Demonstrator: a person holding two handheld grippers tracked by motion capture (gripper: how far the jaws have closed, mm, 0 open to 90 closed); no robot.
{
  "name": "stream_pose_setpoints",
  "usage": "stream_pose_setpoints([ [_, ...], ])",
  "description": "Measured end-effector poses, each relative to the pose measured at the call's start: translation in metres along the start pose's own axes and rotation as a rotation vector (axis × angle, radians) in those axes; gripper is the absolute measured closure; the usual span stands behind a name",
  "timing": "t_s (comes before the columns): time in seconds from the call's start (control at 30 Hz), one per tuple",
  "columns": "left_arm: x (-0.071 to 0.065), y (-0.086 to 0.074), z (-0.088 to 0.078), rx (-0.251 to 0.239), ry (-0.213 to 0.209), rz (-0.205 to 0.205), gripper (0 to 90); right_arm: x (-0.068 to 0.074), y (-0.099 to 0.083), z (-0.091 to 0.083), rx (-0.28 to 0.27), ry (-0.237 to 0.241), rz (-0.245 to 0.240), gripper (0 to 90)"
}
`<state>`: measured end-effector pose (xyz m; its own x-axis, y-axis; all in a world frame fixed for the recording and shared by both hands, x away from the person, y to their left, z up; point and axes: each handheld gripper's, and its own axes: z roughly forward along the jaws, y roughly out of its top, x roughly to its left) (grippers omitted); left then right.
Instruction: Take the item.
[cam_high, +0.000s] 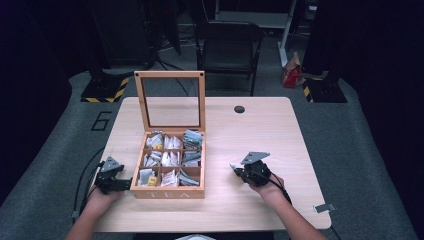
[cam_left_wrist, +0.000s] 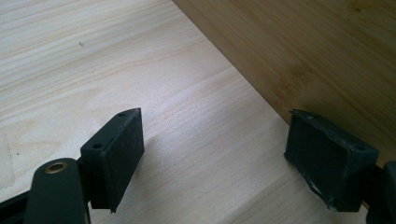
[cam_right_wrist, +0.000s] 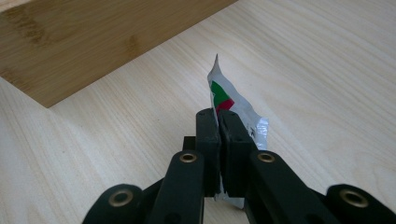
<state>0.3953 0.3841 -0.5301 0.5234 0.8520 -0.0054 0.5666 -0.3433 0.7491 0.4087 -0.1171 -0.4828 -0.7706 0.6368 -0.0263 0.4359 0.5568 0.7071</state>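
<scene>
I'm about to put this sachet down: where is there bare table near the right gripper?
Bare wood lies between the tea box and the right gripper, which is shut on the sachet, and over the right half of the table behind it, apart from a small dark round spot. It is crowded only at the box's left side, where the open left gripper sits.

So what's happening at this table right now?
A person works with a gripper in each hand beside an open wooden tea box whose compartments hold tea sachets. The right gripper has its jaws shut on a single tea sachet, white with green and red print, held just above the table to the right of the box. The left gripper rests with jaws open by the box's left wall, holding nothing.
</scene>
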Motion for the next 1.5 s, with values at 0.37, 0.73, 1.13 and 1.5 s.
stream_pose_setpoints([
  [0.37, 0.0, 0.0, 0.0, 0.001, 0.0, 0.001, 19.0, 0.006, -0.005, 0.005, -0.006, 0.015, 0.008, 85.3],
  [0.73, 0.0, 0.0, 0.0, -0.006, 0.003, 0.001, 19.0, 0.012, -0.005, 0.006, -0.006, 0.023, 0.024, 72.7],
  [1.13, 0.0, 0.0, 0.0, 0.002, -0.001, 0.002, 19.0, 0.013, 0.004, -0.006, -0.071, 0.067, 0.053, 53.3],
  [1.5, 0.0, 0.0, 0.0, -0.002, 0.0, 0.0, 19.1, 0.005, 0.012, -0.021, -0.119, 0.056, 0.084, 50.3],
])
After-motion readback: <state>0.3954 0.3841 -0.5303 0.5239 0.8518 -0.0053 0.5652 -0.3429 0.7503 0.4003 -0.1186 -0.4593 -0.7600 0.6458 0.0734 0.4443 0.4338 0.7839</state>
